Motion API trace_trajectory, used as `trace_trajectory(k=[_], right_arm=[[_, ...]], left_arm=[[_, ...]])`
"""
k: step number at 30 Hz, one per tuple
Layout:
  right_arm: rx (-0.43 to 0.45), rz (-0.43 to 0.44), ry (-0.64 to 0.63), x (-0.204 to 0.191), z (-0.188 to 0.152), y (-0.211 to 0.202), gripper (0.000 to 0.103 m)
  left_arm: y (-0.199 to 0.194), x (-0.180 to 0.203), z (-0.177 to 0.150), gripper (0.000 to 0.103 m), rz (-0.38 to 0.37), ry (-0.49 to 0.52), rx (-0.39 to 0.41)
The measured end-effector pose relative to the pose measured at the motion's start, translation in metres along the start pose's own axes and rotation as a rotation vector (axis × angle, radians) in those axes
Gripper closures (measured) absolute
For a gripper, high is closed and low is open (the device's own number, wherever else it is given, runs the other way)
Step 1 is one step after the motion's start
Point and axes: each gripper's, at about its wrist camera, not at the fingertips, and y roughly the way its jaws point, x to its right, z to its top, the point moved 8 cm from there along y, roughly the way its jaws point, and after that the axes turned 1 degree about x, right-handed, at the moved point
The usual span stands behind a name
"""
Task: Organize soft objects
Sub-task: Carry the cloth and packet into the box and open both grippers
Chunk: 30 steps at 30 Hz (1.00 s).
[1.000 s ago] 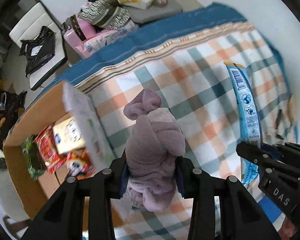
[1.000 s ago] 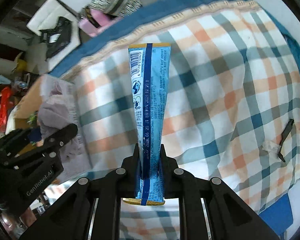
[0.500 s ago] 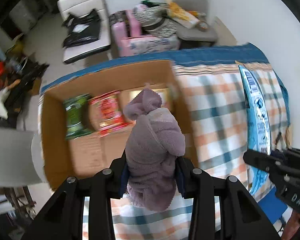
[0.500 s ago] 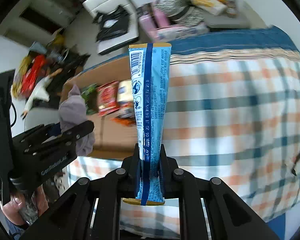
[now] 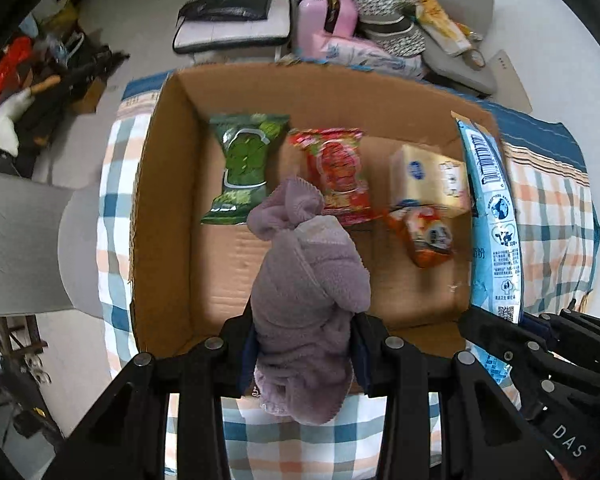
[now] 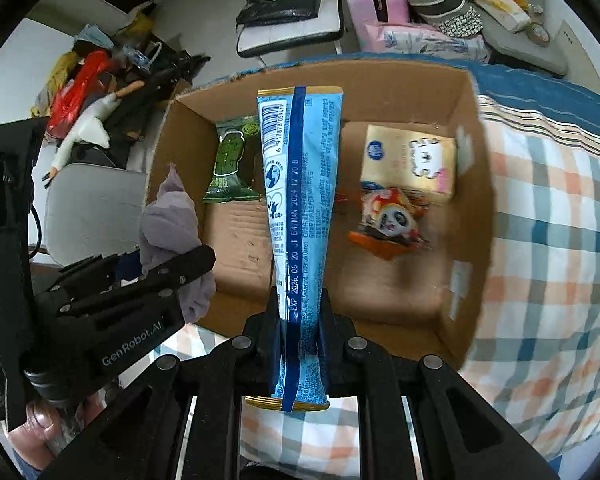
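Cardboard box (image 5: 164,216) on checked bedspread (image 5: 552,208). Inside along far wall, left to right: green snack bag (image 5: 244,168), red snack bag (image 5: 338,174), tissue pack (image 5: 428,184). Panda snack packet (image 6: 388,222) before tissue pack. Chairs beyond box.

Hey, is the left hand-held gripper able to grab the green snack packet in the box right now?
Probably not yet: the left hand-held gripper is shut on the purple cloth. The green packet lies uncovered in the open cardboard box.
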Motion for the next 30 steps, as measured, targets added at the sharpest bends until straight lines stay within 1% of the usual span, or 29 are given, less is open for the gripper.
trace_trajectory(k=[6,11,13,17,22,25,28,30], right_arm=[[-0.060,-0.007,0.024,-0.005,0.009,0.040,0.087],[-0.087,-0.023,0.027,-0.001,0.012,0.060,0.087],[-0.098,-0.023,0.034,0.001,0.013,0.066,0.087],[-0.114,-0.018,0.049,0.011,0.012,0.076,0.085],[-0.132,-0.002,0.060,0.013,0.012,0.086,0.084],[-0.136,0.002,0.057,0.011,0.011,0.088,0.084],[-0.135,0.000,0.054,0.012,0.011,0.088,0.080],[-0.131,-0.001,0.048,0.012,0.010,0.087,0.080]], left_arm=[[0.035,-0.011,0.002,0.067,-0.026,0.001,-0.087],[0.049,-0.011,0.003,0.067,-0.046,0.009,-0.128],[0.055,-0.012,0.004,0.065,-0.043,0.016,-0.144],[0.063,-0.012,0.004,0.065,-0.038,0.015,-0.165],[0.066,-0.012,0.002,0.064,-0.028,0.016,-0.176],[0.067,-0.009,0.007,0.064,-0.018,0.017,-0.180],[0.071,-0.006,0.006,0.064,-0.017,0.008,-0.184],[0.071,-0.009,0.003,0.064,-0.020,-0.001,-0.180]])
